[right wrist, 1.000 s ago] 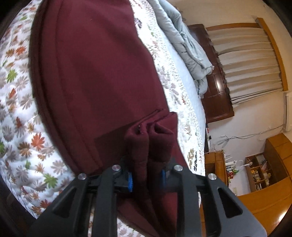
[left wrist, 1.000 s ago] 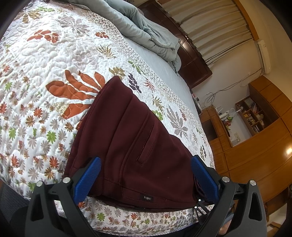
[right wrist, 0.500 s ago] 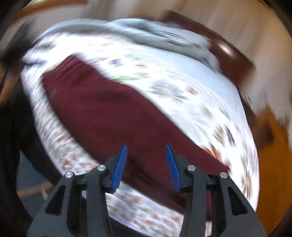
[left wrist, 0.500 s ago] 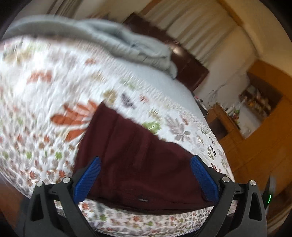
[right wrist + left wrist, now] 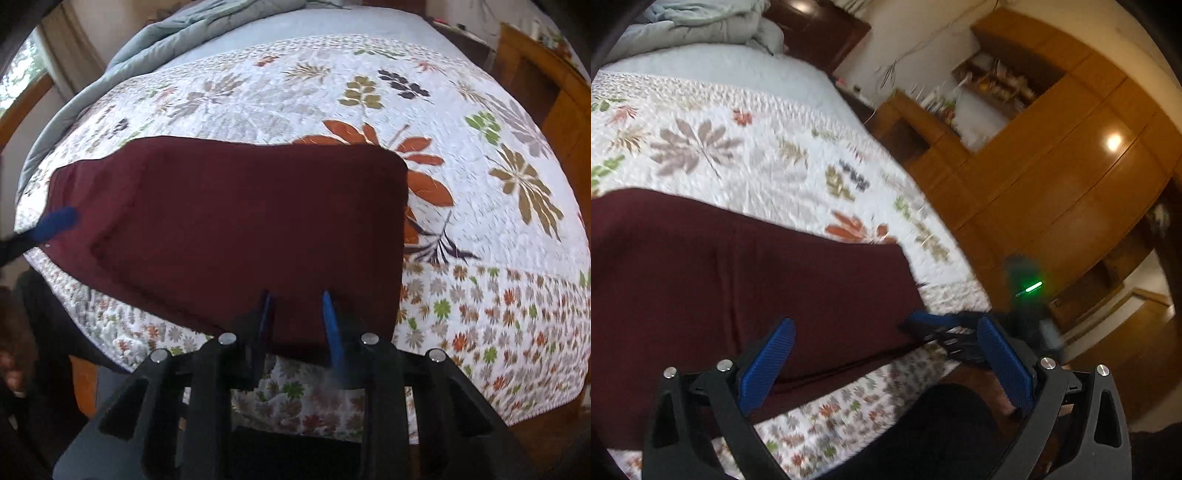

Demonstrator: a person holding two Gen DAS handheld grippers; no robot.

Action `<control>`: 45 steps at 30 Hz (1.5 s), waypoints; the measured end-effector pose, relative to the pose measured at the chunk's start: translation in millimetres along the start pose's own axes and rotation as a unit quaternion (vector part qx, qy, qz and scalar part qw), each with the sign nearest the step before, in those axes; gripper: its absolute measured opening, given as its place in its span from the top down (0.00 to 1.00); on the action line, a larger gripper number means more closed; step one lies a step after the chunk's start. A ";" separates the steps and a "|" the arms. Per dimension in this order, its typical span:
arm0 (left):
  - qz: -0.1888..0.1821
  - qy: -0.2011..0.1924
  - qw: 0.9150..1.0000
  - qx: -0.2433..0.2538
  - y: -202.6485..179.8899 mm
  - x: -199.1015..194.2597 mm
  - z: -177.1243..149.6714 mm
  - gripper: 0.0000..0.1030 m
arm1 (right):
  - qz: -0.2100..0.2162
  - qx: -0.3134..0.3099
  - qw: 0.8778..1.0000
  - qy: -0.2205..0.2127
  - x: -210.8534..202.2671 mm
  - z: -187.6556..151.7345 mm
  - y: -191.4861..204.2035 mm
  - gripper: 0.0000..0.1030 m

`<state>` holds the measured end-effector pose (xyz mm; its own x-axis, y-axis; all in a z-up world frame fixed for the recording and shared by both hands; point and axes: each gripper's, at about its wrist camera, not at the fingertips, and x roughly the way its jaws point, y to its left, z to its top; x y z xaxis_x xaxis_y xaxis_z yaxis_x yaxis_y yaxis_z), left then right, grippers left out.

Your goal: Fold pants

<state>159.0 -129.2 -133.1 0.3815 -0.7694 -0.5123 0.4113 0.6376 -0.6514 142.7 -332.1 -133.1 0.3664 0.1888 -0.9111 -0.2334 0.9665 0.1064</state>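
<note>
Closest in, the right hand-held gripper (image 5: pixel 297 317) hangs over the near edge of the pants (image 5: pixel 236 221). Its blue pads are a narrow gap apart and have just been closing, but nothing's pinched between them; the cloth lies flat below. In the left wrist view, the left hand-held gripper (image 5: pixel 882 362) has its pads spread wide and empty, with the pants running under it from 9 o'clock toward the middle.

The pants are dark maroon, folded into a long flat band on the quilt (image 5: pixel 480 184), near the bed's front edge. In the right view they fill the middle, folded end at 3 o'clock, and one blue pad of the left gripper pokes in at 9 o'clock by the far end.

Further back, a grey blanket (image 5: pixel 155 40) is bunched at 11 o'clock. In the left view, wooden cabinets (image 5: pixel 1052 184) sit at 2 o'clock.
</note>
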 end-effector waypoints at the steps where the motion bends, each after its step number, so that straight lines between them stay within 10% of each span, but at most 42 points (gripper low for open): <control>1: 0.006 0.007 1.000 -0.004 2.4 7.2 -2.5 0.04 | 0.014 0.004 1.000 -0.010 -6.3 4.6 -3.8 0.76; 7: 0.026 0.028 0.999 -0.022 23.6 18.7 -19.8 0.04 | 0.054 0.064 0.994 -0.070 -16.0 47.2 -54.3 0.75; 12: 0.032 0.023 0.999 -0.013 26.9 20.5 -26.8 0.04 | 0.111 0.092 0.990 -0.010 33.6 66.1 -69.2 0.74; 23: 0.046 -0.058 0.994 -0.086 35.7 -82.4 -30.2 0.04 | 0.143 -0.005 0.990 -0.002 -5.3 94.6 9.2 0.64; 28: 0.125 -0.154 0.939 -0.280 107.0 -182.3 -77.6 0.04 | 0.184 -0.106 0.976 0.053 -11.0 127.3 88.0 0.52; 31: 0.131 -0.223 0.893 -0.368 147.9 -230.2 -101.5 0.04 | 0.219 -0.165 0.958 0.090 -10.1 153.6 143.0 0.34; 35: 0.103 -0.270 0.851 -0.438 200.1 -262.7 -117.1 0.04 | 0.255 -0.230 0.930 0.132 4.5 188.2 229.5 0.26; 45: 0.079 -0.267 0.813 -0.511 258.5 -261.9 -132.8 0.04 | 0.258 -0.357 0.870 0.222 78.2 220.7 398.1 0.26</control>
<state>55.4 232.1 -241.6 0.7805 -0.3809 -0.4957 -0.4763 0.1513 -0.8662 277.3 105.7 -74.1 -0.3008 0.3270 -0.8959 -0.8215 0.3883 0.4176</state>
